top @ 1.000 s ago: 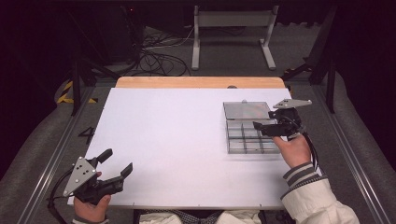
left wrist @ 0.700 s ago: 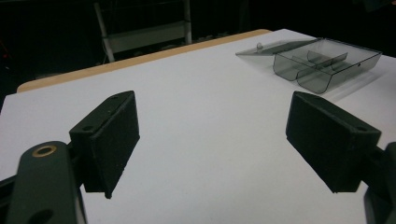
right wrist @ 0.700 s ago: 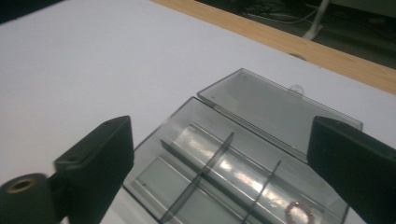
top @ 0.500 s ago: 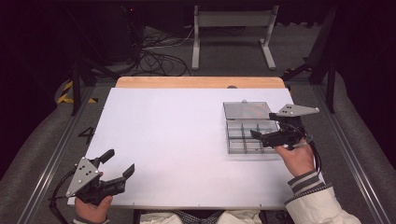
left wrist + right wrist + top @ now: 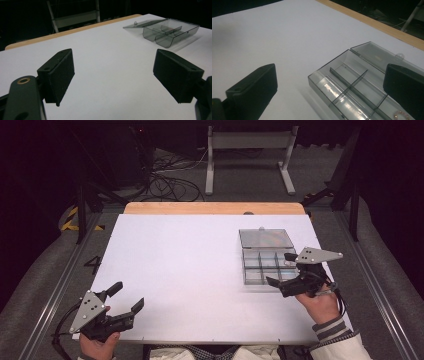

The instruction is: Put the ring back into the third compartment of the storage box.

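Observation:
A clear divided box [image 5: 260,265] lies on the right of the white table top [image 5: 190,270], its lid [image 5: 265,239] folded flat behind it. A small beaded ring [image 5: 400,115] rests in one compartment of the box [image 5: 352,85]. My right gripper [image 5: 279,268] hovers at the box's near right corner. Its jaws have just been opening and stand wide, with nothing gripped [image 5: 329,92]. My left gripper [image 5: 127,296] rests near the front left edge, open and empty [image 5: 117,75], with the box [image 5: 167,32] far off.
A wooden strip [image 5: 215,208] borders the table's far edge. Beyond it are a metal stand [image 5: 250,150] and cables [image 5: 165,180] on the floor. Grey padding runs along both sides of the table.
My right gripper has drawn back from over the box towards the near right corner, and its jaws have spread wider. The left gripper has stayed put.

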Demonstrator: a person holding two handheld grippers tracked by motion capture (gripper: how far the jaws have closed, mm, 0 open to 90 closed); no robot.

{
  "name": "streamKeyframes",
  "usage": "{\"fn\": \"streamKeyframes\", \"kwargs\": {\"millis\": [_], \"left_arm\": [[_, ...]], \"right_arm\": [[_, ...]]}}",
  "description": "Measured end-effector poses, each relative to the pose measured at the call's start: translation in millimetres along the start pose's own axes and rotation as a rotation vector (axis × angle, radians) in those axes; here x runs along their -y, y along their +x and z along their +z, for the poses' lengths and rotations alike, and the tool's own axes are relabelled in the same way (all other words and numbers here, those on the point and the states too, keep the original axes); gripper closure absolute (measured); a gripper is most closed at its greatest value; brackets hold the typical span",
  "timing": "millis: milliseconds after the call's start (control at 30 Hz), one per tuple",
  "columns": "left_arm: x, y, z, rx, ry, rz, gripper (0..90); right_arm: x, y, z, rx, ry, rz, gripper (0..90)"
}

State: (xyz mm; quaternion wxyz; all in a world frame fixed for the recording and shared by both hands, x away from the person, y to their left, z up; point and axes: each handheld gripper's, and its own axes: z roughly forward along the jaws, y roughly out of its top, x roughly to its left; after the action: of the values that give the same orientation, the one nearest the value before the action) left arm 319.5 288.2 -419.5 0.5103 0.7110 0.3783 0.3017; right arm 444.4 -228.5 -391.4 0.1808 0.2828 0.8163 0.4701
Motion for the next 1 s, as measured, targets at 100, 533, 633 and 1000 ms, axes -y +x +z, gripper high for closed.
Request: {"fn": "streamKeyframes", "kwargs": {"millis": [100,533,633,1000], "left_arm": [[0.5,-0.2,-0.2,0.002,0.000,-0.005,17.9],[1.2,-0.9,-0.5,0.003,0.001,-0.001,17.9],[1.3,-0.9,-0.3,0.004,0.004,0.002,17.9],[2.4,-2.1,0.4,-0.001,0.011,0.012,17.9]], "right_arm": [[5.3,3.8,1.3,-0.010,0.006,-0.010,0.0],[30.0,11.6,4.8,-0.079,0.036,-0.004,0.0],[36.0,14.2,6.7,-0.095,0.021,0.000,0.0],[58.8,22.9,16.4,-0.092,-0.002,0.041,0.0]]}}
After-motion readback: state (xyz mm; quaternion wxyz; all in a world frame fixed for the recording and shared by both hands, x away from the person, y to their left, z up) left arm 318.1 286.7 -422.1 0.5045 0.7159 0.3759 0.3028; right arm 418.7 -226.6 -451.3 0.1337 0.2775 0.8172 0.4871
